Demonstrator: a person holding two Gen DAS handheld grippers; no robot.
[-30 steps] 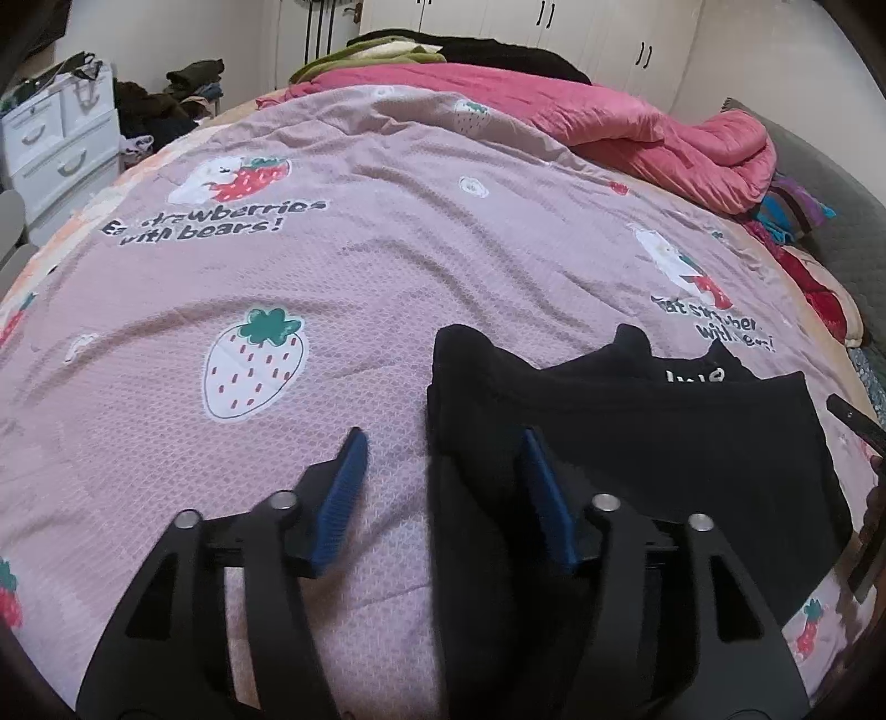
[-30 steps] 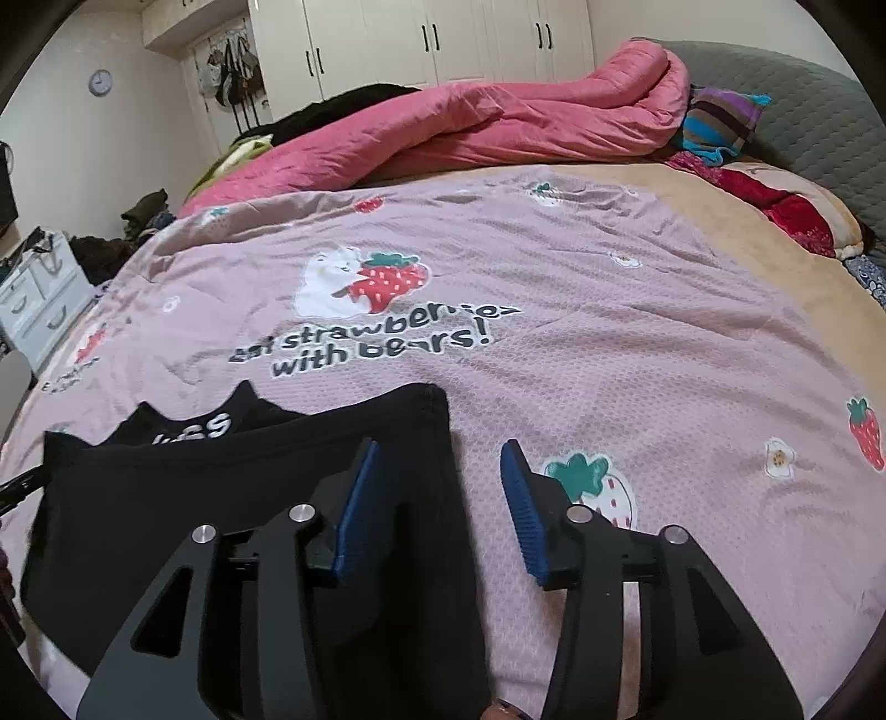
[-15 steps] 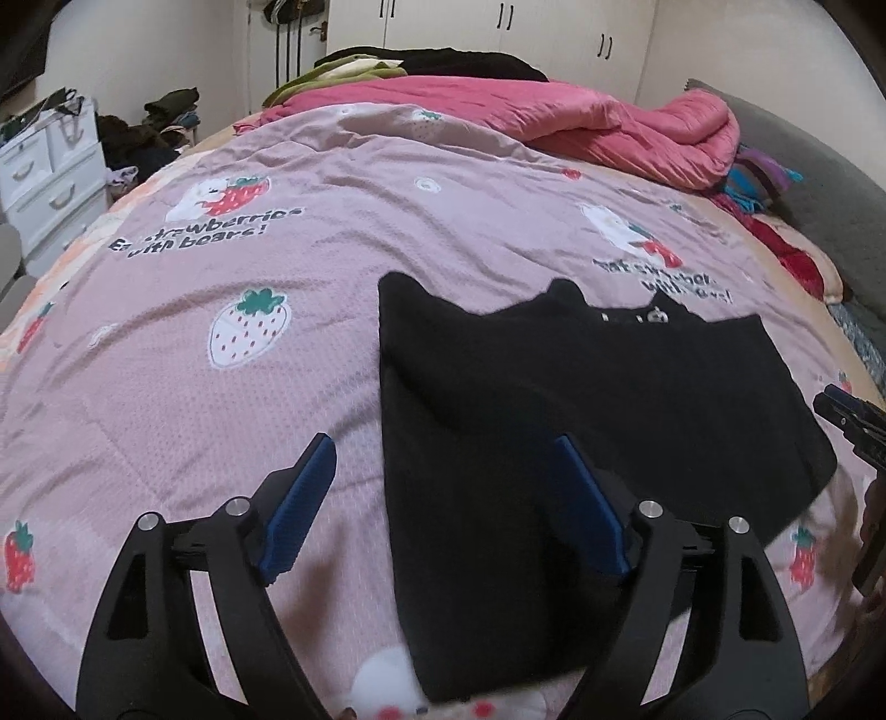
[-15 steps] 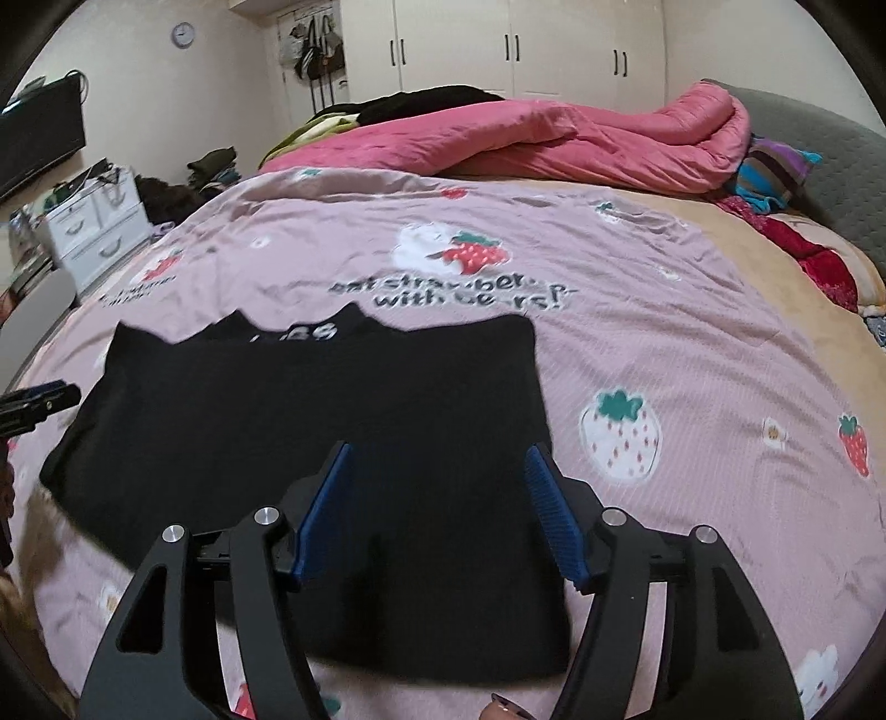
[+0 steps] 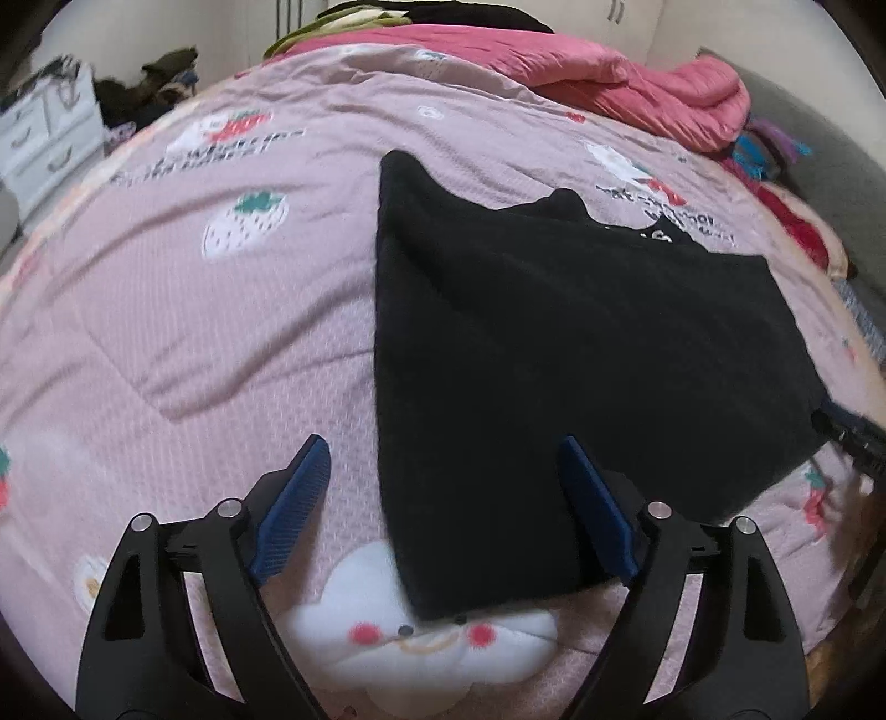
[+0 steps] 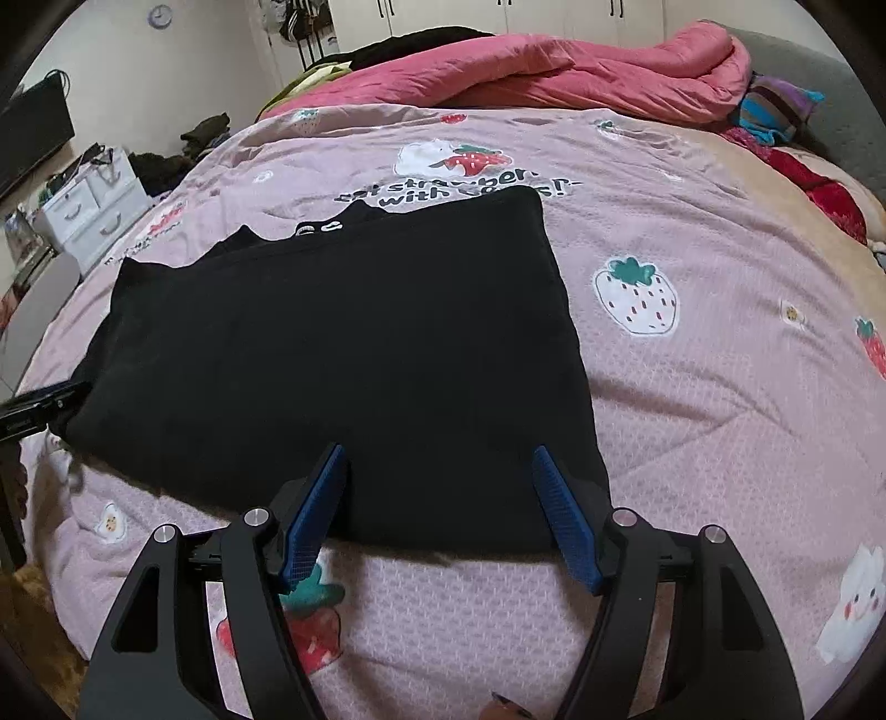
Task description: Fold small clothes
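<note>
The left gripper (image 5: pixel 443 498) is gaping wide over the garment's (image 5: pixel 554 360) left edge, holding nothing. The garment is lying folded flat on the quilt (image 5: pixel 194 332). Only the right view is showing a clock (image 6: pixel 161 13); there the right gripper (image 6: pixel 437 498) is spreading wide, empty, over the garment's (image 6: pixel 343 354) near hem.

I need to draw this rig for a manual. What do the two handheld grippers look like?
Both match: the left gripper and right gripper have matte black frames with triangular cutouts, silver round pivot screws, and two fingers faced with ridged blue pads. No cables, markings or sleeves show.
</note>
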